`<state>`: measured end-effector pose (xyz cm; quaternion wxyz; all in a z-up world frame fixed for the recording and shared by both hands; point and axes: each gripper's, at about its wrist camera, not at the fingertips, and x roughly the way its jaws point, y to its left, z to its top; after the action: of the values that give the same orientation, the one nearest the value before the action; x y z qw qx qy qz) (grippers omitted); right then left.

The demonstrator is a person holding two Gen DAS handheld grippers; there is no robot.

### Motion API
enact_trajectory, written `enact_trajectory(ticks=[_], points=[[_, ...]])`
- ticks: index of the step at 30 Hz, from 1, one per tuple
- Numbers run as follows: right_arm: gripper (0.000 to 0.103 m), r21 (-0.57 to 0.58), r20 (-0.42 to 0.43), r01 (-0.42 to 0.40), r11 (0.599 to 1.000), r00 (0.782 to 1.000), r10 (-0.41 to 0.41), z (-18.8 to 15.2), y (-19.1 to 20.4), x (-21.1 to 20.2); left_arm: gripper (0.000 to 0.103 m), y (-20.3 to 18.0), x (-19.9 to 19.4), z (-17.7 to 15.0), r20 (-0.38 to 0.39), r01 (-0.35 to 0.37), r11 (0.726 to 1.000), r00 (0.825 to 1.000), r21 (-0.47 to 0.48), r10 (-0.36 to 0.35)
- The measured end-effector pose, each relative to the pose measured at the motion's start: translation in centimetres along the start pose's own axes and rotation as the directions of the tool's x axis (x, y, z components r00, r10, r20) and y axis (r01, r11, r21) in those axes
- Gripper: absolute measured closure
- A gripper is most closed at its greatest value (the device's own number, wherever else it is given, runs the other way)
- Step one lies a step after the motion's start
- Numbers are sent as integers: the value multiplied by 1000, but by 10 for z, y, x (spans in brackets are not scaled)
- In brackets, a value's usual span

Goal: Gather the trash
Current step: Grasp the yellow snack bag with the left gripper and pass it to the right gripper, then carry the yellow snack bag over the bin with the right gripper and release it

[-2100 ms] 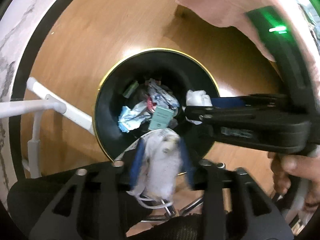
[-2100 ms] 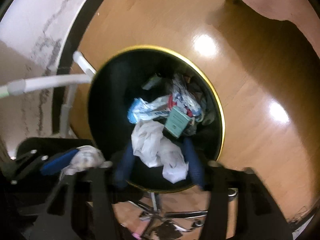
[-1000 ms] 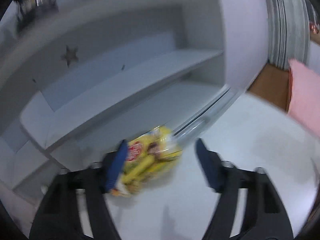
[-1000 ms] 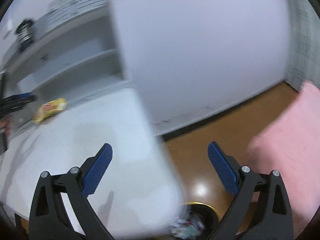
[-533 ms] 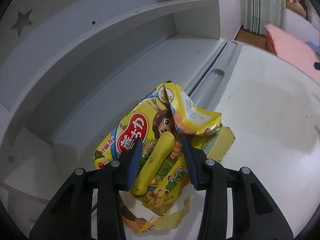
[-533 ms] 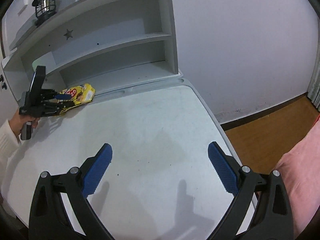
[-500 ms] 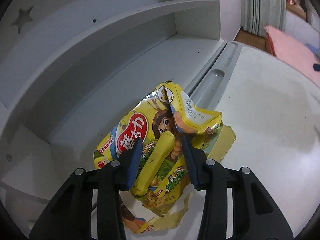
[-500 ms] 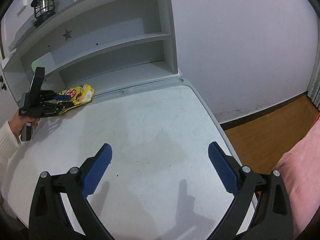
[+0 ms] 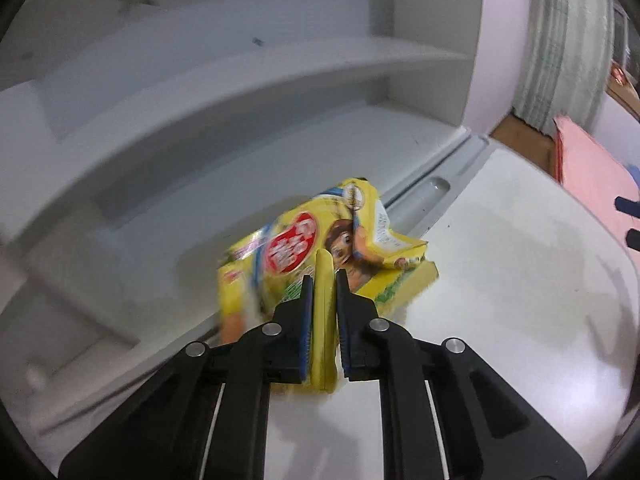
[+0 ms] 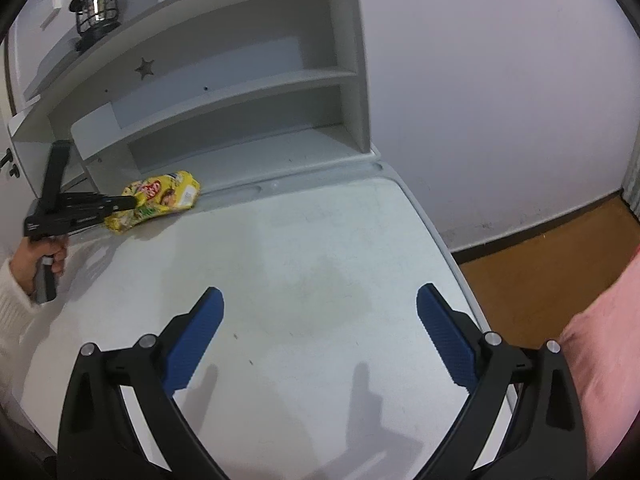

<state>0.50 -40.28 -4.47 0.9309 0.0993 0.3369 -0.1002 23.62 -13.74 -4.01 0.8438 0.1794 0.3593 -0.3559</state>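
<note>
A crumpled yellow snack wrapper (image 9: 344,248) with a red logo lies at the back of the white desk (image 9: 500,280), against the shelf unit. My left gripper (image 9: 324,284) is shut on a fold of the wrapper, its blue pads pinching the yellow foil. From the right wrist view the same wrapper (image 10: 168,196) shows at the far left, with the left gripper (image 10: 130,202) clamped on its near end and a hand below. My right gripper (image 10: 320,312) hovers open over the desk's near right part, nothing between its fingers.
A white shelf unit (image 10: 224,92) with a star cut-out stands along the desk's back edge; a lantern (image 10: 96,8) sits on top. Right of the desk drop a wooden floor (image 10: 552,248) and a pink cloth (image 10: 608,340). A white wall rises behind.
The left jaws have closed from a loose straddle of the wrapper to a tight pinch on it, and the wrapper has shifted slightly. The right gripper stays open and still.
</note>
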Motion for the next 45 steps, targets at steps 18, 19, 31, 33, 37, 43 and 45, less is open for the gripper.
enact_trajectory(ticks=[18,19,31,33,37,43,45], points=[[10,-593,-147,-178,785,983,111,63,199,174,92,75,-81,-120,-164,-121,949,984,-292,76],[12,-609,-144,-171,775,984,104,62,203,177,92,76,-81,-122,-164,-119,948,984,-295,73],[60,-668,-142,-180,722,983,115,68,248,194,89,97,-96,-145,-177,-140,938,980,-316,87],[81,-656,-171,-201,728,978,115,68,251,196,91,98,-97,-147,-172,-139,937,981,-321,87],[83,-609,-183,-222,761,973,138,74,250,190,92,91,-98,-148,-155,-143,937,983,-318,98],[91,-559,-186,-263,787,964,190,86,240,160,92,80,-108,-146,-125,-126,935,988,-330,90],[91,-542,-192,-275,794,960,202,82,235,152,92,74,-118,-142,-107,-121,939,990,-322,91]])
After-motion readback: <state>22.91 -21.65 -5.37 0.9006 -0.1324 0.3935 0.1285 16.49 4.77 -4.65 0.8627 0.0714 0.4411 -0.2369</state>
